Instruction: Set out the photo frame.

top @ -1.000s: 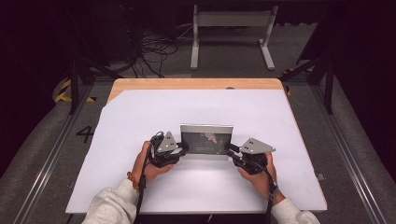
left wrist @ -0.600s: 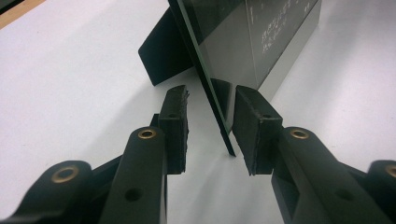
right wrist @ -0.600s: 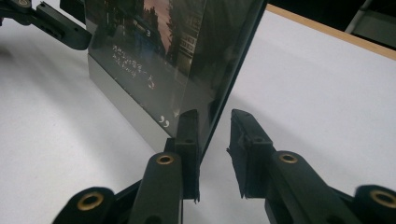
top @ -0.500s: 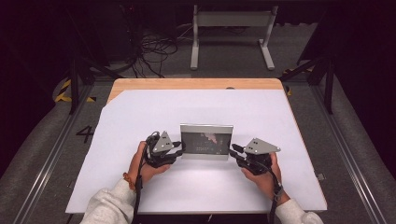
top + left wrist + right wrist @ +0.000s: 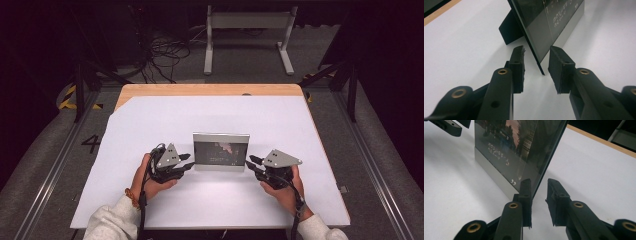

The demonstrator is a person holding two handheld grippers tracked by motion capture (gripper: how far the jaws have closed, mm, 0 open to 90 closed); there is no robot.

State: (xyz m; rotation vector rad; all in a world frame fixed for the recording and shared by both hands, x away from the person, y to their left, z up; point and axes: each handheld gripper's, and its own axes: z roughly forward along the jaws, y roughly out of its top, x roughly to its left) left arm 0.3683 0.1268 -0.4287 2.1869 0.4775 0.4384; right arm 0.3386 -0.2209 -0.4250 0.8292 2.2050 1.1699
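Note:
A picture frame (image 5: 221, 151) with a dark photo and a silver border stands upright near the middle of the white table. My left gripper (image 5: 187, 161) is open at its left edge. In the left gripper view the jaws (image 5: 536, 53) straddle the frame's lower corner (image 5: 549, 25) with gaps on both sides, and a black easel leg (image 5: 510, 30) props the frame from behind. My right gripper (image 5: 251, 164) is open at the frame's right edge. In the right gripper view its jaws (image 5: 538, 183) stand on either side of the frame's edge (image 5: 509, 150).
A white sheet (image 5: 225, 115) covers the tabletop, with a wooden strip (image 5: 210, 90) showing along the far edge. Beyond the table, on the dark floor, are a grey metal stand (image 5: 247, 30) and tangled cables (image 5: 160, 55). The left gripper's jaw tips (image 5: 449, 126) show far off in the right gripper view.
Both grippers have drawn slightly outward from the frame's sides, the right one more, toward the right. The frame has stayed in place.

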